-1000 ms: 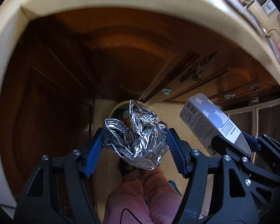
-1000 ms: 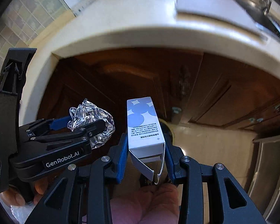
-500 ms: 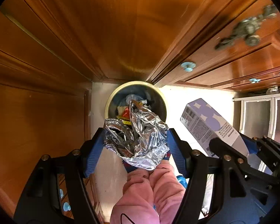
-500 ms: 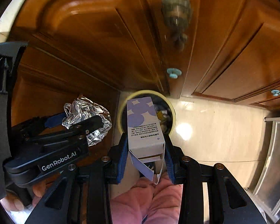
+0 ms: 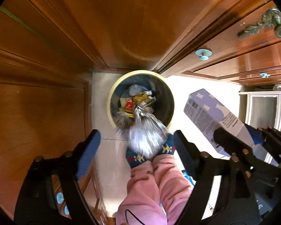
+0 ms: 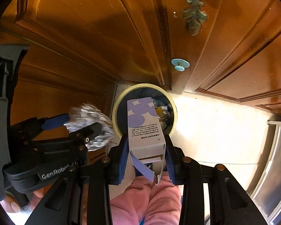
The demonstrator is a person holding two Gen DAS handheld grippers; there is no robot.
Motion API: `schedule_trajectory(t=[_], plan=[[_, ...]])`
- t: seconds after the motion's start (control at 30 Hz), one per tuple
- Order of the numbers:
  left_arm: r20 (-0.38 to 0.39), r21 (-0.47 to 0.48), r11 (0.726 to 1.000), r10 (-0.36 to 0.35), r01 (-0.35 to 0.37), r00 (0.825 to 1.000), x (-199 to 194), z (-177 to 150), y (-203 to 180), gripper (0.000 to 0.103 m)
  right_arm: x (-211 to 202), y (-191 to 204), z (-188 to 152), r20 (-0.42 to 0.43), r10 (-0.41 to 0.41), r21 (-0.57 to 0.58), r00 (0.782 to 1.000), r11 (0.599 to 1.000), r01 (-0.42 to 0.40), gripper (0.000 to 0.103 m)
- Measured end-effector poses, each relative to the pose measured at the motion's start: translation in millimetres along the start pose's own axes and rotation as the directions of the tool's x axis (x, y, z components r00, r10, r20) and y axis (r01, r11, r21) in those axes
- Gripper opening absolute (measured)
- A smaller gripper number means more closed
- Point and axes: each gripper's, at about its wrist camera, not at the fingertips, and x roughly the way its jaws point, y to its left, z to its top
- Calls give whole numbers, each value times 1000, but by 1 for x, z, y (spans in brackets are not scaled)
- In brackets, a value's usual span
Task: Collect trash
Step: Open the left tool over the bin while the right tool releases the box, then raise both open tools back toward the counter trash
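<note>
Our left gripper (image 5: 134,146) is opening, the crumpled silver foil ball (image 5: 142,136) dropping free above the round cream-rimmed bin (image 5: 110,101); our right gripper (image 6: 145,161) (clamping the purple-and-white carton (image 6: 142,123)) should release next.

"GenRobot.AI" stands on the left tongs (image 6: 80,129); carton (image 6: 144,125) print illegible.

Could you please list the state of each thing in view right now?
Foil ball: released, blurred, falling toward the bin.
Left gripper: opening, nothing gripped.
Box: clamped, end flap open.
Right gripper: shut on box.
Bin: open, partly filled with trash.
Cabinet doors: closed.
</note>
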Motion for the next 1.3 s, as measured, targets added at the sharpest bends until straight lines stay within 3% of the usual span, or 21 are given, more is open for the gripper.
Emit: schedule_trajectory(t=[0.33,0.6,0.93,1.3], plan=[[40,-59,995,77,-75,996,-10,-1,14,88,-1,6,8,-9,-4,-6,1000,1000,4,36],[109,-133,988,89,-74,990,-33,0,35,88,4,14,19,-7,33,-6,999,999,-33,38],[171,-161,986,74,-47,983,-68,-4,38,88,-11,19,17,5,58,2,998,998,-58,45],[231,-113,993,4,23,973,-152,-20,9,88,-93,19,-6,67,72,13,995,997,-73,45]])
